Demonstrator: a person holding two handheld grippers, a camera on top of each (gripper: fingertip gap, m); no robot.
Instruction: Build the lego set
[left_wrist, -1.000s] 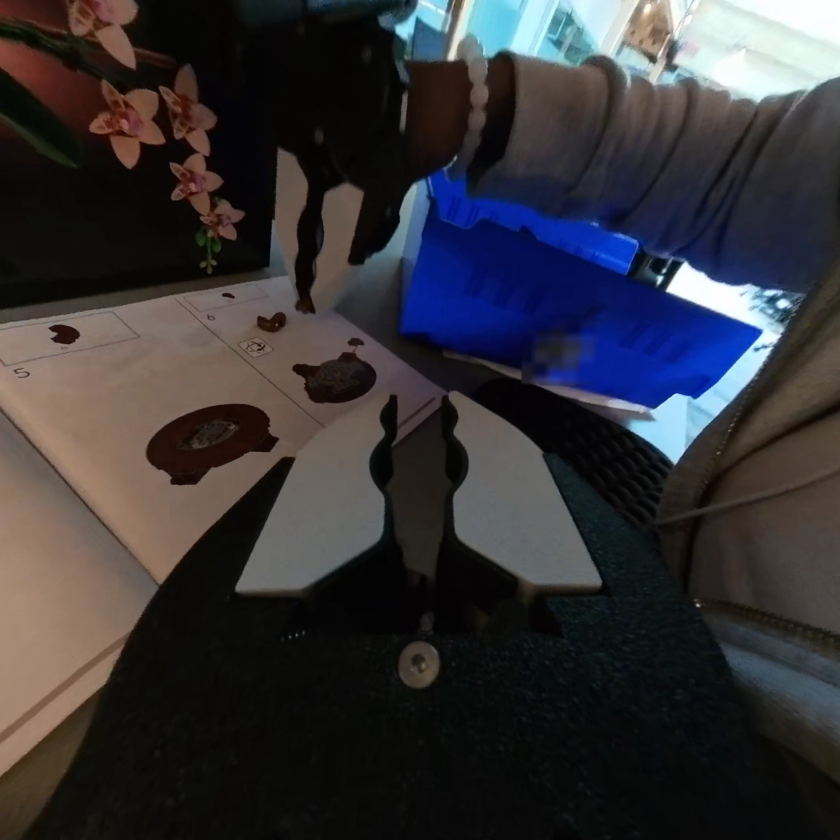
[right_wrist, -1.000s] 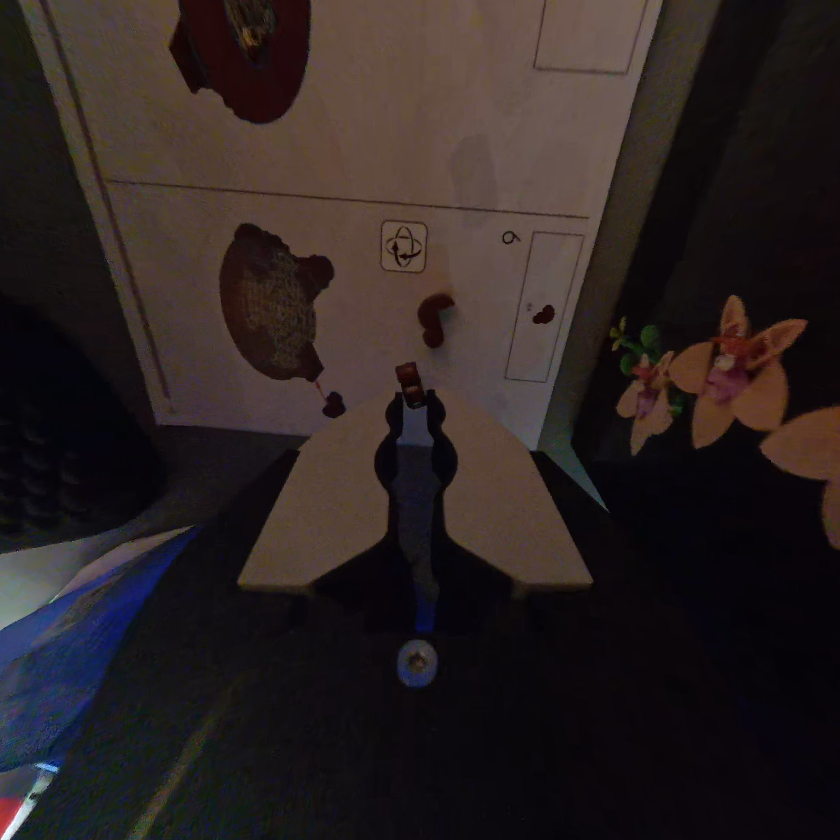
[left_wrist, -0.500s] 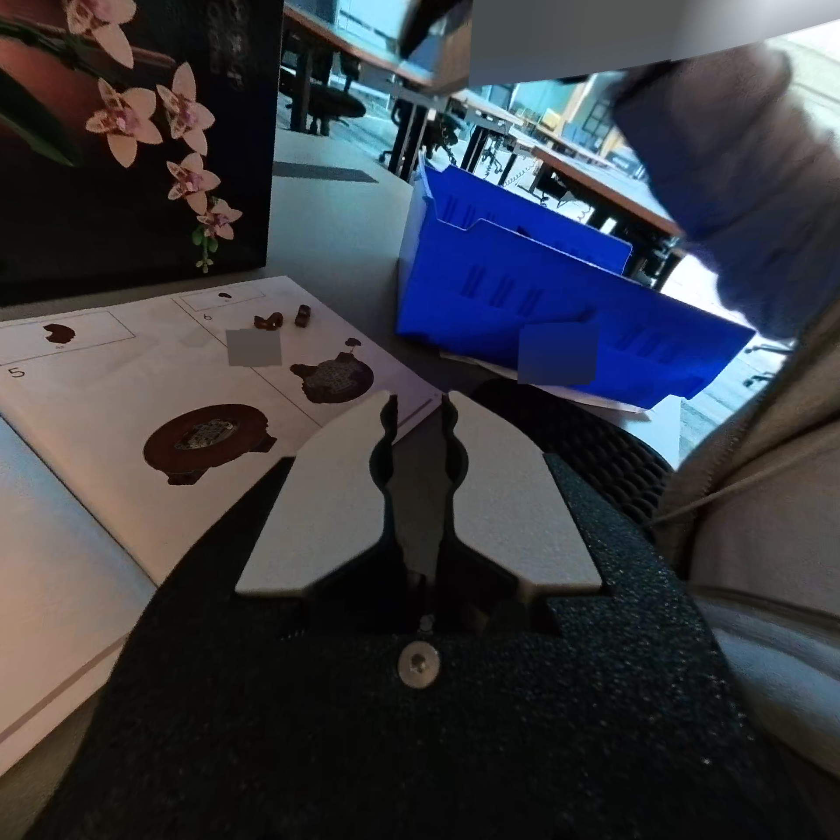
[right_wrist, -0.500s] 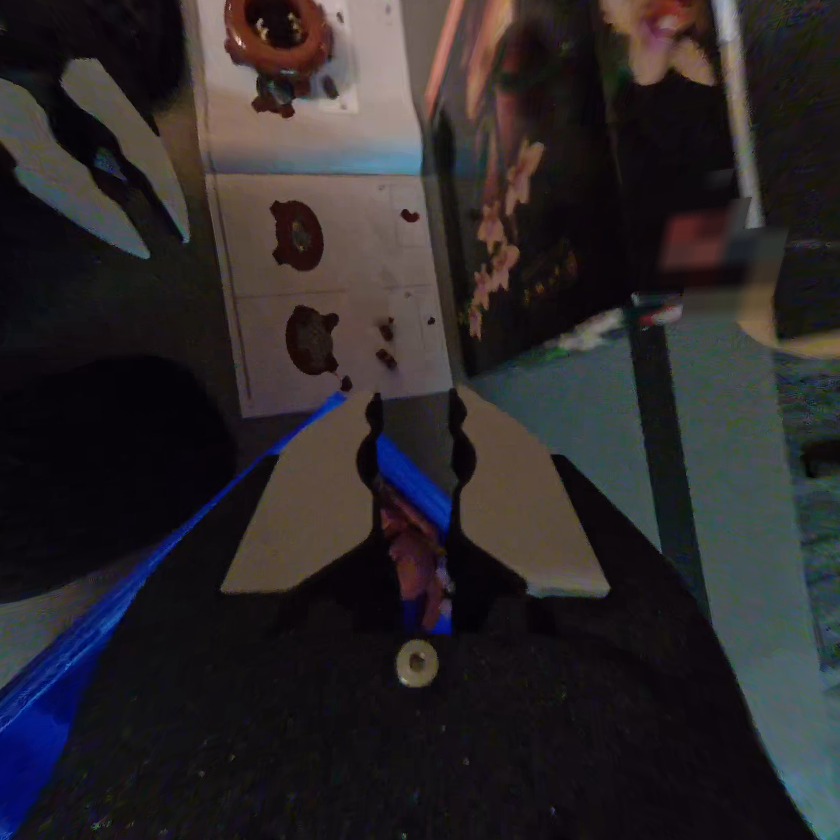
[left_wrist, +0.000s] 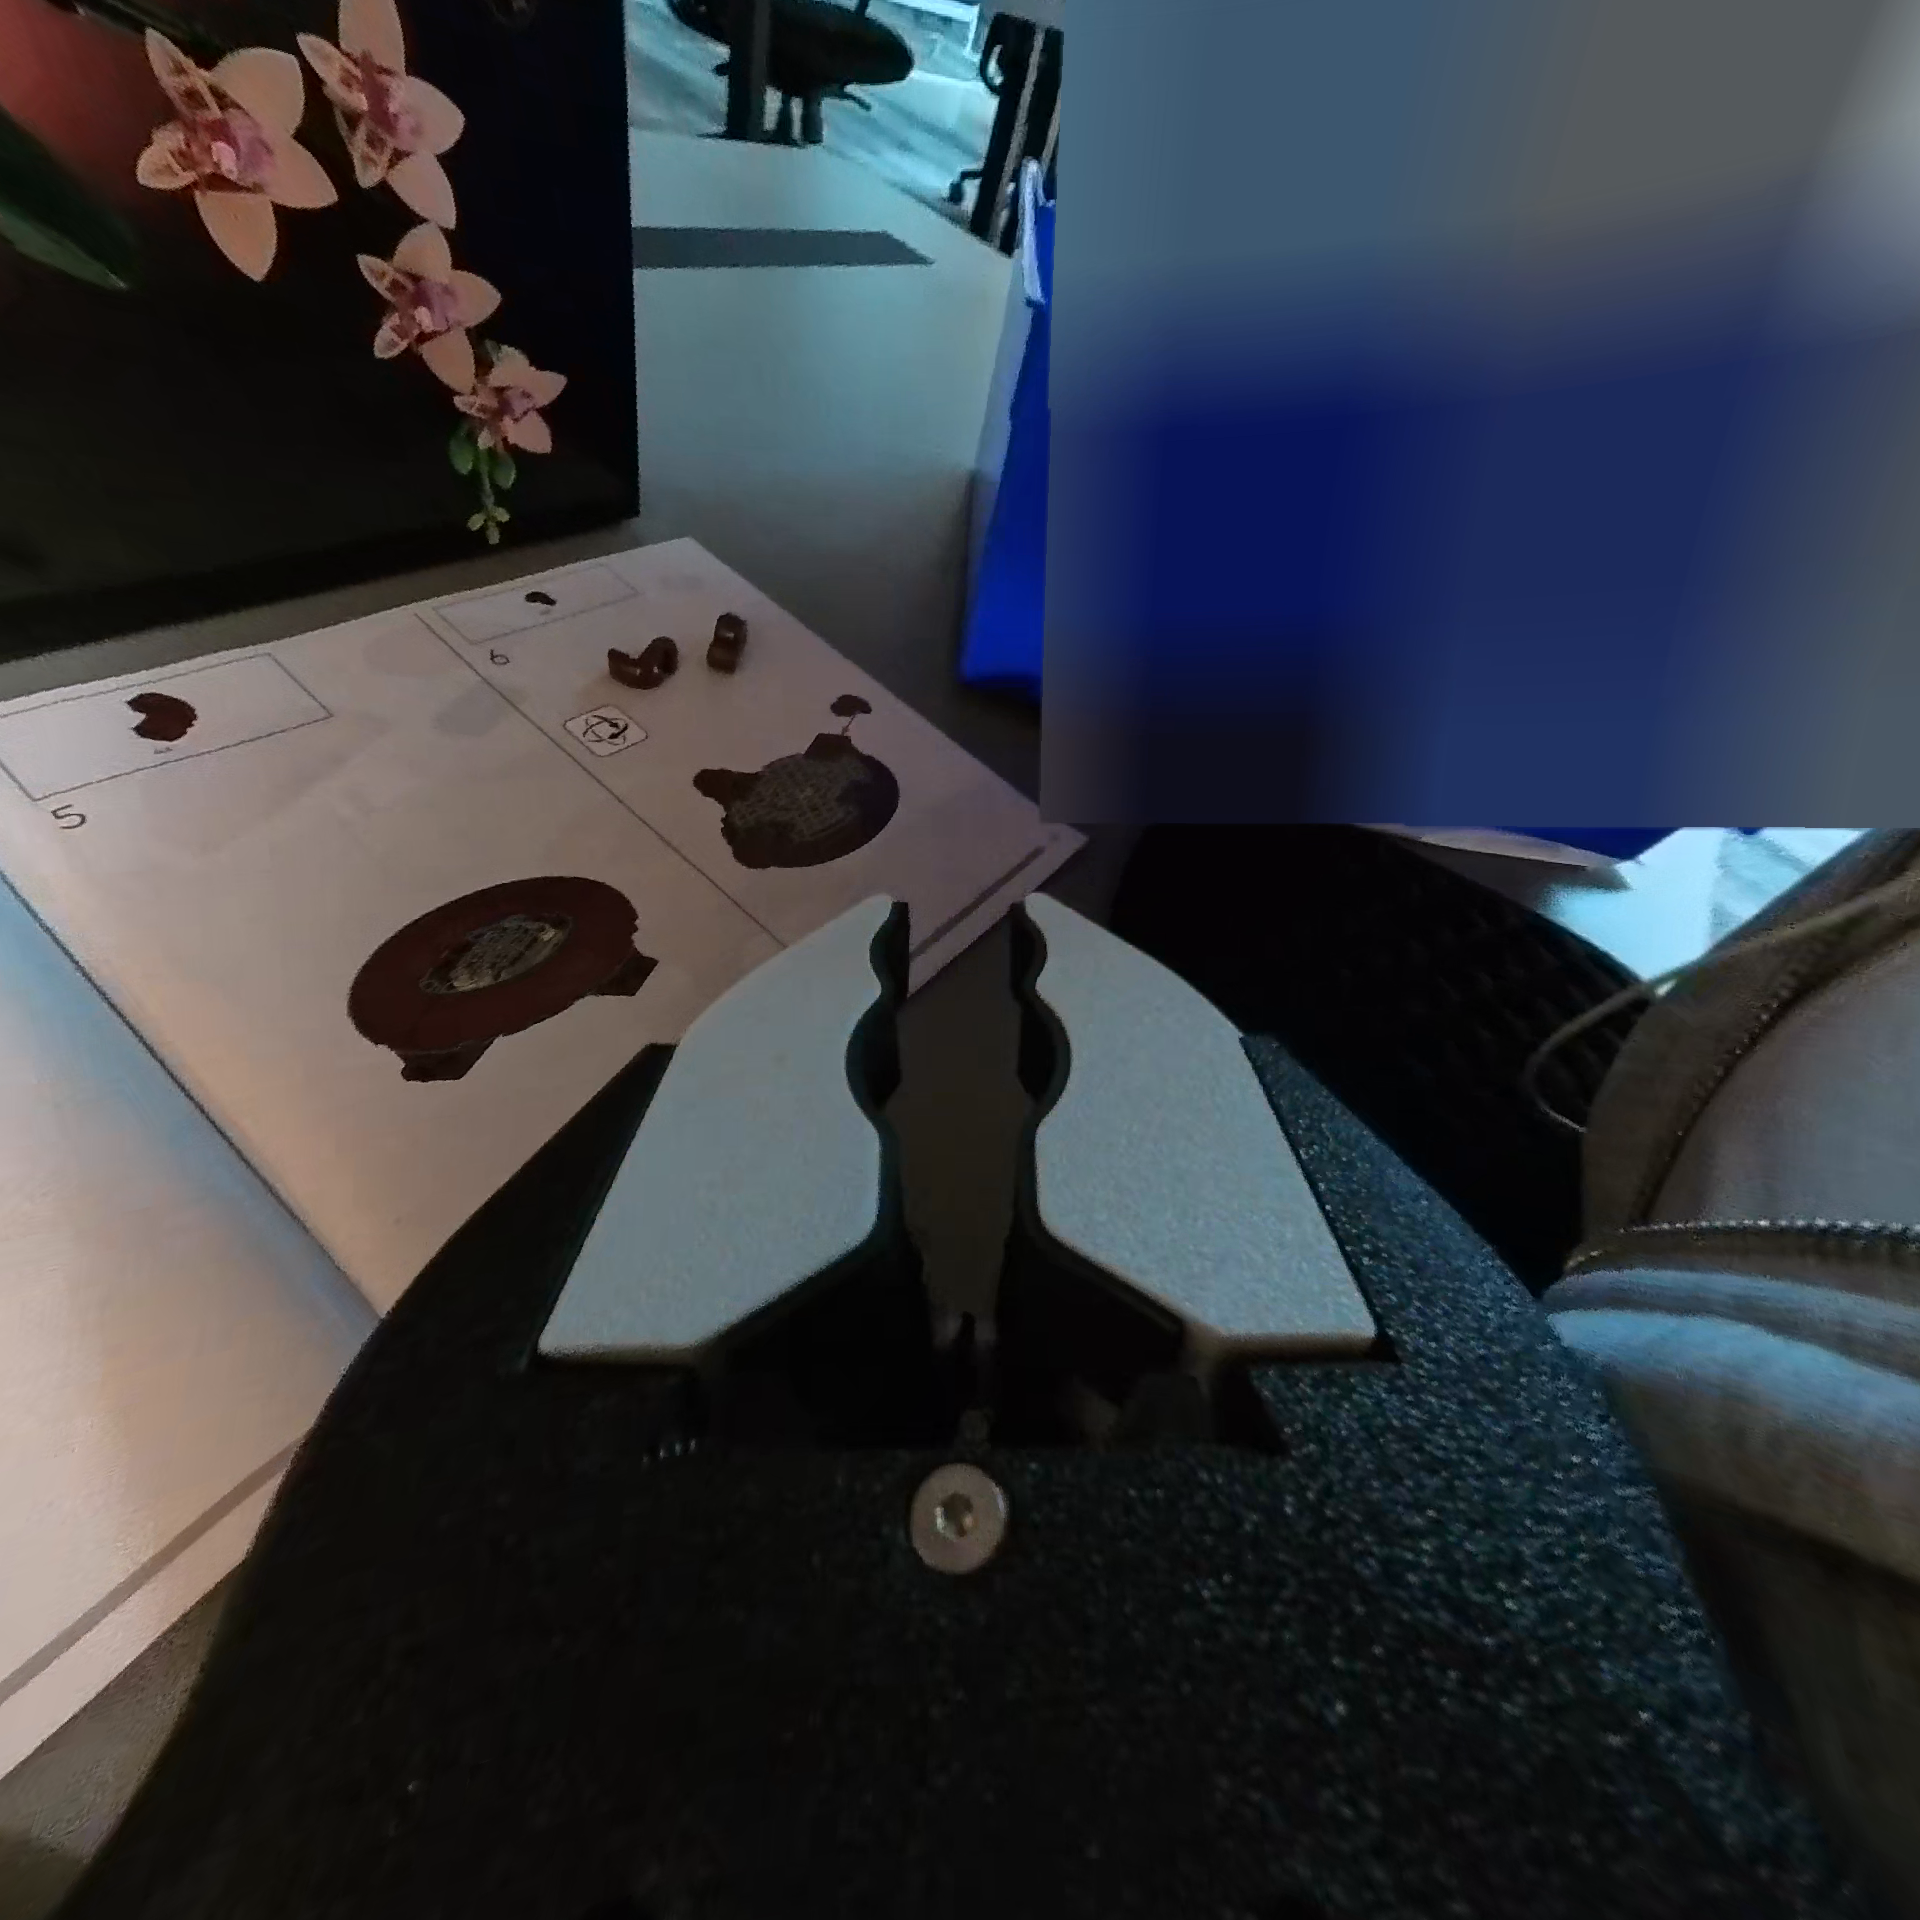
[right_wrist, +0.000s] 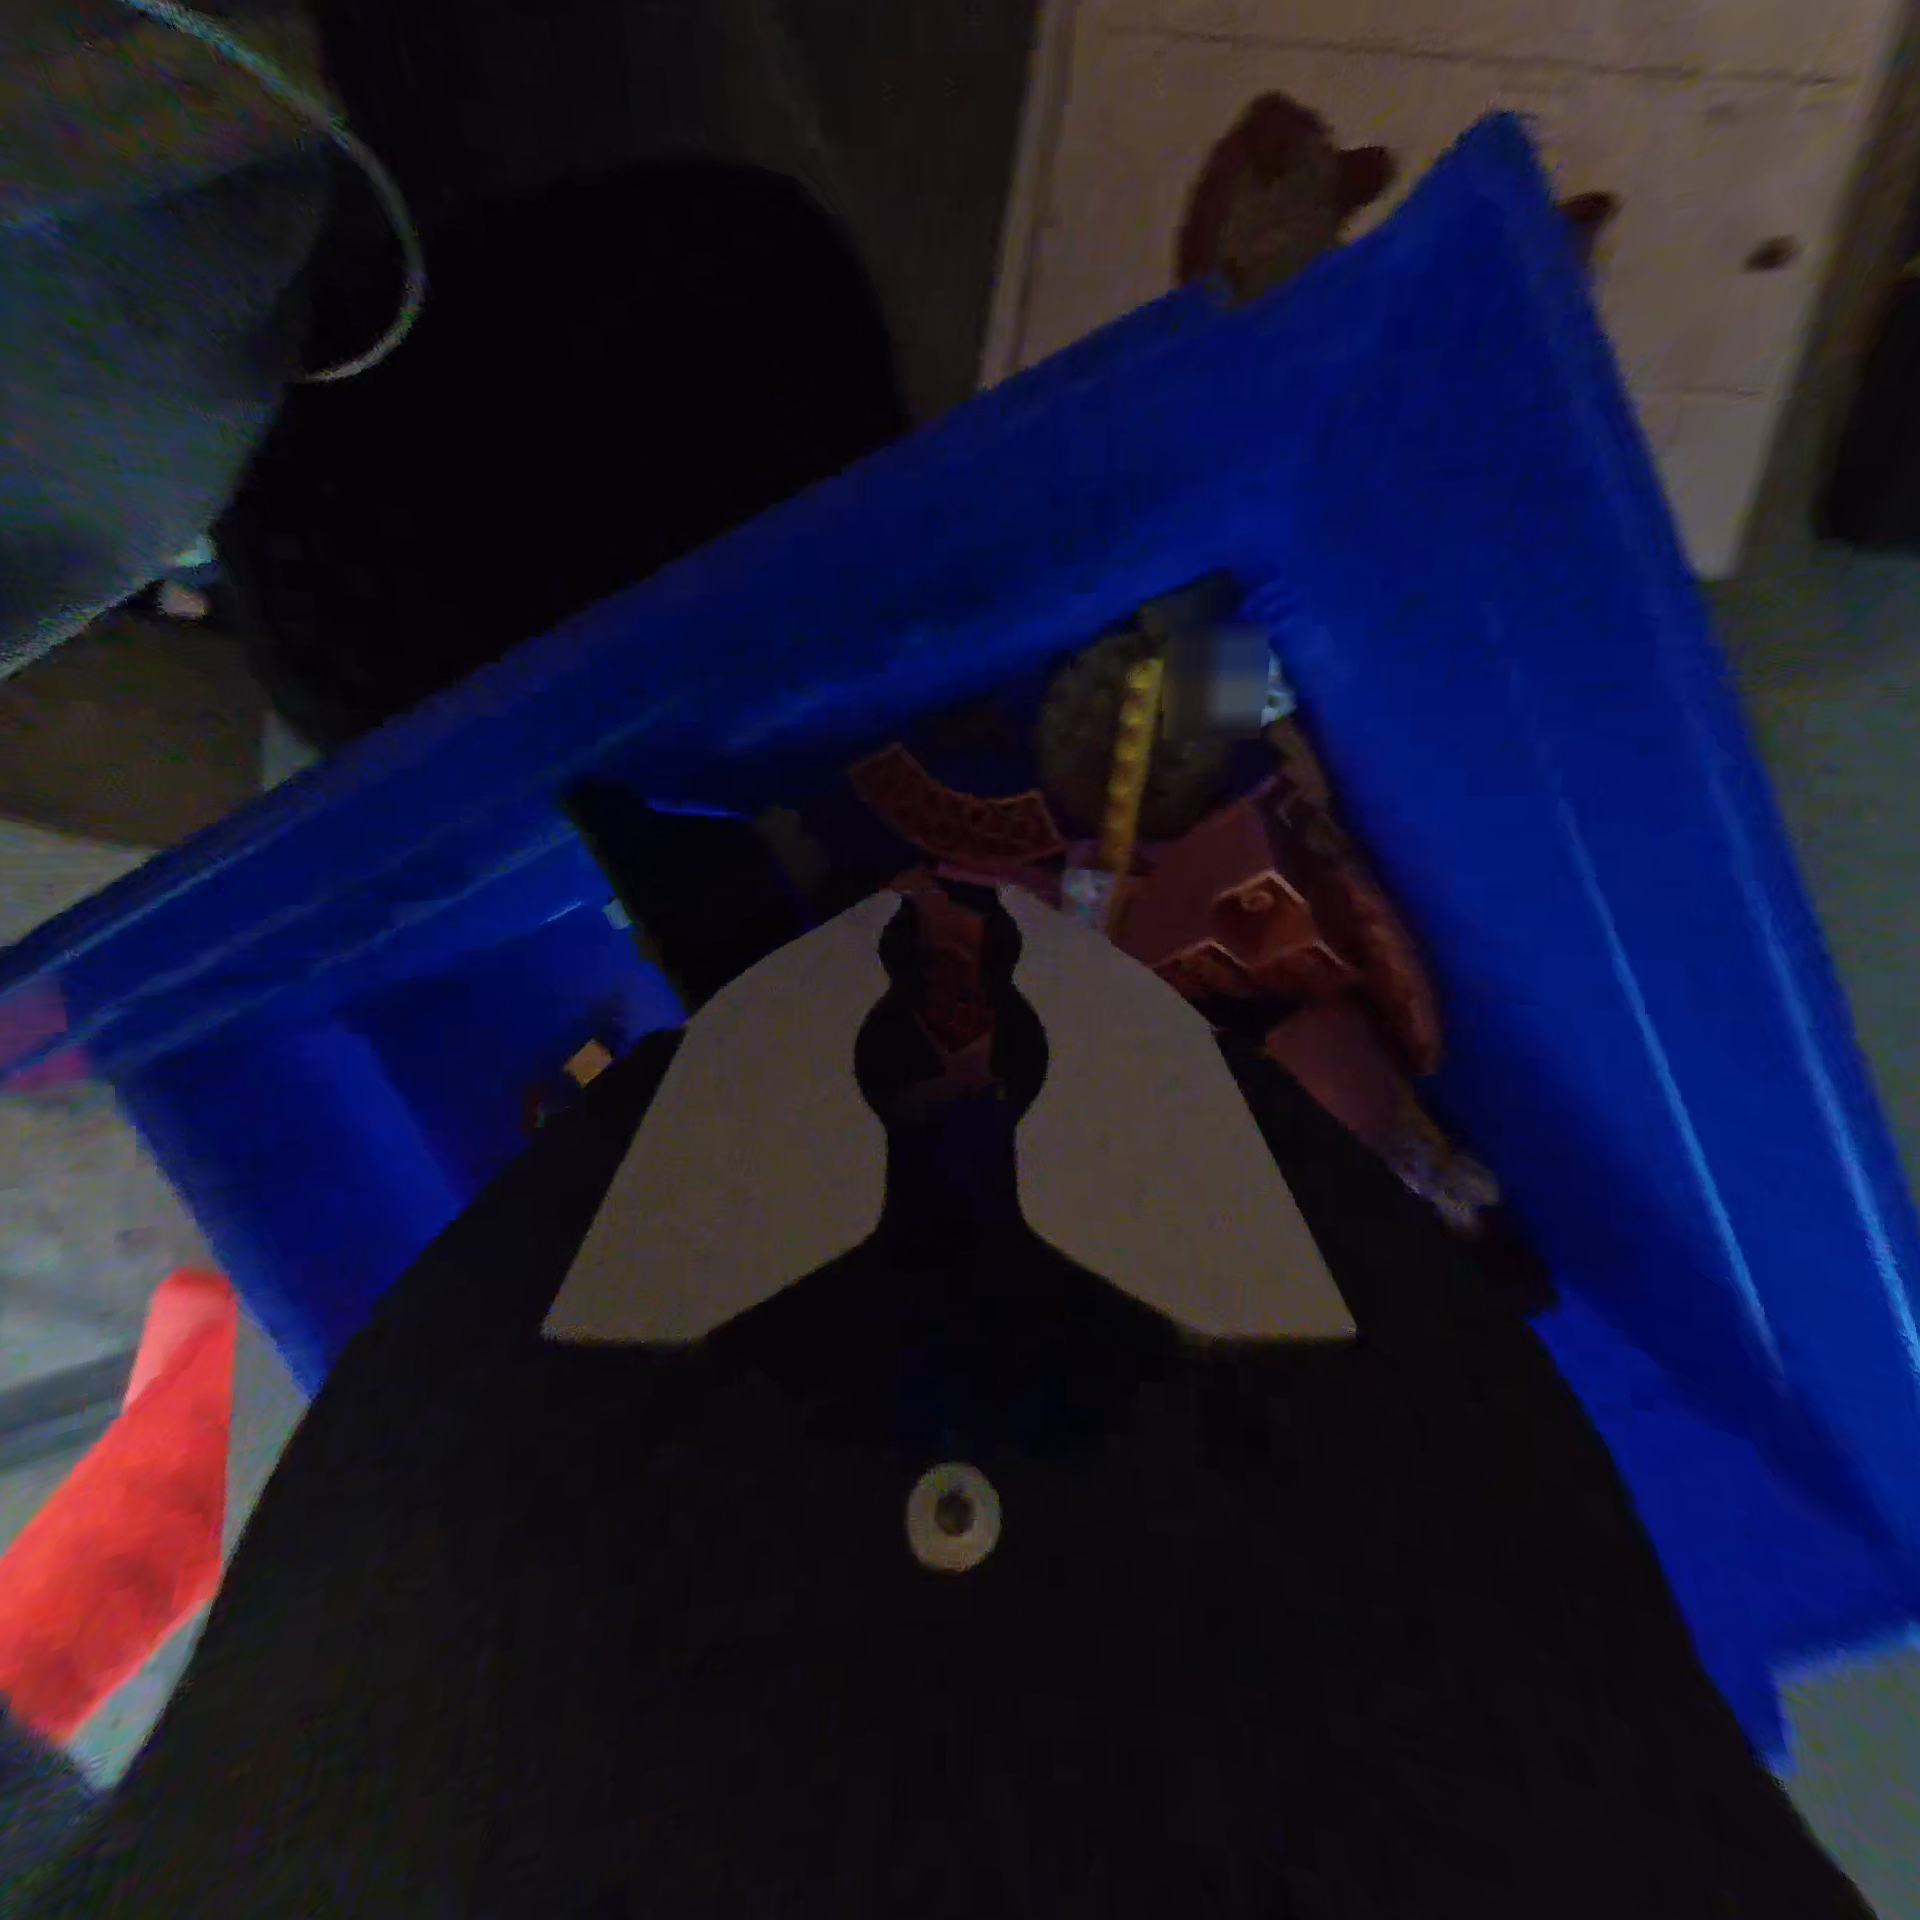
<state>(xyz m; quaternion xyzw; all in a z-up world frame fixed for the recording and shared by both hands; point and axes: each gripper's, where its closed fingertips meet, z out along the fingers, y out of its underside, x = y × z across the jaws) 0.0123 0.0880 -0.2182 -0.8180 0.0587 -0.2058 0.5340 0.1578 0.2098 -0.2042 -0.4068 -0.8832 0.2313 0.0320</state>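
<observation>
The right hand-held gripper (right_wrist: 951, 904) reaches down into a blue bin (right_wrist: 1455, 499). Its jaws stand narrow, with a small reddish-brown piece (right_wrist: 951, 982) filling the slot between the fingertips. The view is blurred, but both fingers appear to bear on the piece, so I read it as gripped. Just past the tips lie a curved brown plate (right_wrist: 961, 816), a thin yellow strip (right_wrist: 1132, 769) and some stepped brown pieces (right_wrist: 1257, 935), heaped in the far corner of the bin.

These look like moulded plastic building parts: light, stiff and smooth-faced. I would expect them to skate or twist under a pinch on a sloped face — flat opposite sides, or the studded edges, look like the safer hold. The strip is slim enough to lever out of a loose hold.

The left hand-held gripper (left_wrist: 956, 920) is open and holds nothing; bare counter and paper show between its fingers. It hovers over the near corner of an open instruction booklet (left_wrist: 312, 935) lying on the counter (left_wrist: 810, 416). Two small dark brown pieces (left_wrist: 675, 657) sit loose on the far page, well ahead of the tips and a little to their left, close beside each other. A black box printed with orchids (left_wrist: 312, 343) stands behind the booklet.
</observation>
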